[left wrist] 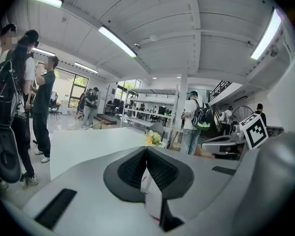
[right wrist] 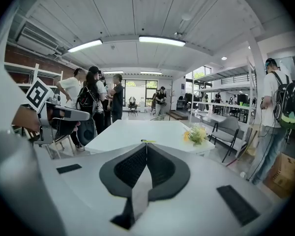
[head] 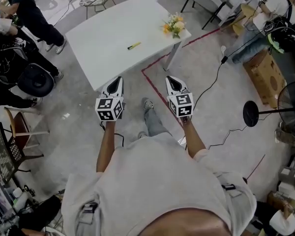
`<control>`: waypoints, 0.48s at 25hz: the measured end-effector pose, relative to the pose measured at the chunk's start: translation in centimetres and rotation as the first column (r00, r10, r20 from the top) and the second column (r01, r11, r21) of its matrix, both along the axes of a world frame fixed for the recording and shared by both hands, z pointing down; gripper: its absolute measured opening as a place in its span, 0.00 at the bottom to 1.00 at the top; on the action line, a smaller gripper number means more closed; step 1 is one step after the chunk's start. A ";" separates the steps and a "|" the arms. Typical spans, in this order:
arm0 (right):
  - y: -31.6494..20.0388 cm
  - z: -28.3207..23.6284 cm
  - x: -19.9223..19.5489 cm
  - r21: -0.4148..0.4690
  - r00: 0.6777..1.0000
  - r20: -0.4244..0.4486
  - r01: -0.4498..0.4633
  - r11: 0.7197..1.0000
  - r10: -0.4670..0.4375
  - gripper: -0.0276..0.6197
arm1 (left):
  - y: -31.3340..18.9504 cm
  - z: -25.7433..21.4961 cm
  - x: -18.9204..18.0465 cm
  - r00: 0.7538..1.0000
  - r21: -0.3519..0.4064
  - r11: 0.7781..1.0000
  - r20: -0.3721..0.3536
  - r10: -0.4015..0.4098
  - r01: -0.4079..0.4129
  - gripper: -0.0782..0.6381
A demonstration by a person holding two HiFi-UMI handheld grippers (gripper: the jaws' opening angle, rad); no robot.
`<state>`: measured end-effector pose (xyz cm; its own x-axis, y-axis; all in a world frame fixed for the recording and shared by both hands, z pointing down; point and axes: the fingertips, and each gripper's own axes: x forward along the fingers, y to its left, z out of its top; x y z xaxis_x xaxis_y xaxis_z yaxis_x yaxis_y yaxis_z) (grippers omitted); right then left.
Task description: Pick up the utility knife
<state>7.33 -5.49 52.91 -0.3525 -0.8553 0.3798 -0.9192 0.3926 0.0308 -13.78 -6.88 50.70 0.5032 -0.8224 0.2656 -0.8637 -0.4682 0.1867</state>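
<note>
The step in hand is getting to the table [head: 103, 38]. The picking up has not begun.

The knife [head: 133, 45] is small and yellow. It lies alone near the middle of the white table. In the head view it sits at about 1 o'clock from the left gripper [head: 119, 78] and at 11 o'clock from the right gripper [head: 170, 78]. It is well apart from both. A bunch of flowers [head: 174, 25] stands at 2 o'clock from the knife, near the table's corner.

Both grippers are pinched tight with nothing in them. They hang just short of the table's near edge.

In the right gripper view the knife [right wrist: 148, 141] shows at 12 o'clock, just over the jaw tips.

Next, I think one gripper must reach out over the table, spread its jaws, and come down around the thin knife.
</note>
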 end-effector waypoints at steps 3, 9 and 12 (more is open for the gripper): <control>-2.3 0.4 0.2 -0.002 1.000 0.007 0.005 1.000 -0.005 0.09 | -2.1 0.2 0.3 1.000 -0.001 1.000 0.004 -0.001 0.001 0.14; -8.0 0.7 0.4 0.000 1.000 0.016 0.022 1.000 -0.022 0.09 | -7.4 0.4 0.7 1.000 -0.007 1.000 0.015 -0.012 0.012 0.14; -10.9 0.6 0.6 -0.002 0.999 0.021 0.034 0.999 -0.033 0.09 | -10.3 -0.1 1.2 1.000 -0.002 1.000 0.017 -0.019 0.019 0.14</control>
